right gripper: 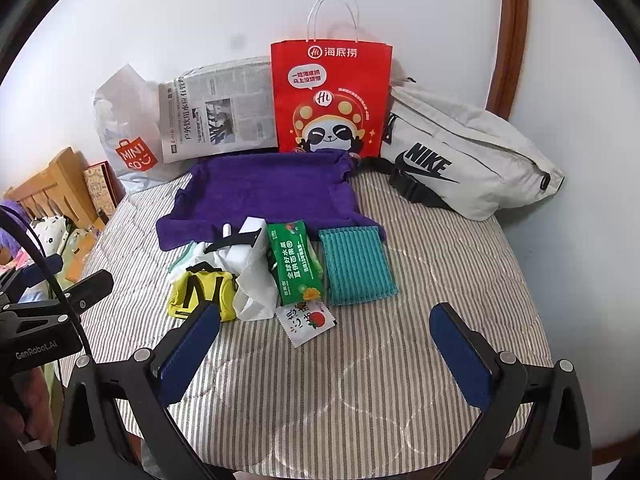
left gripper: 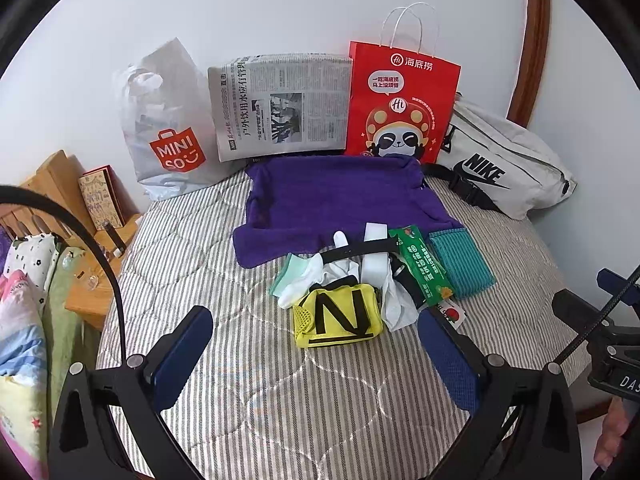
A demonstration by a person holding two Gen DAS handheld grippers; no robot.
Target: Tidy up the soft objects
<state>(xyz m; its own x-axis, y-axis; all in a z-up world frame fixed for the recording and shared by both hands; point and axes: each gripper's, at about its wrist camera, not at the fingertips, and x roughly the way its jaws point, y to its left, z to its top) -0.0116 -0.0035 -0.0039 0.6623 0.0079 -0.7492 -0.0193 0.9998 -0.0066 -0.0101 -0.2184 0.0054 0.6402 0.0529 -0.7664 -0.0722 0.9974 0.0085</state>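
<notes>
A pile of soft things lies mid-bed: a yellow pouch [left gripper: 338,316] [right gripper: 200,290], white socks [left gripper: 316,276] [right gripper: 252,280], a green tissue pack [left gripper: 424,268] [right gripper: 296,266], a teal cloth [left gripper: 460,264] [right gripper: 356,264] and a small white sachet [right gripper: 306,324]. A purple towel [left gripper: 336,196] [right gripper: 268,192] is spread behind them. My left gripper [left gripper: 316,344] is open and empty, just in front of the yellow pouch. My right gripper [right gripper: 324,340] is open and empty, in front of the sachet and teal cloth.
Against the wall stand a Miniso plastic bag [left gripper: 168,132] [right gripper: 128,136], a folded newspaper [left gripper: 280,108] [right gripper: 216,116], a red paper bag [left gripper: 400,104] [right gripper: 330,100] and a grey Nike waist bag [left gripper: 504,164] [right gripper: 464,152]. A wooden nightstand [left gripper: 92,296] is left of the striped bed [left gripper: 320,400].
</notes>
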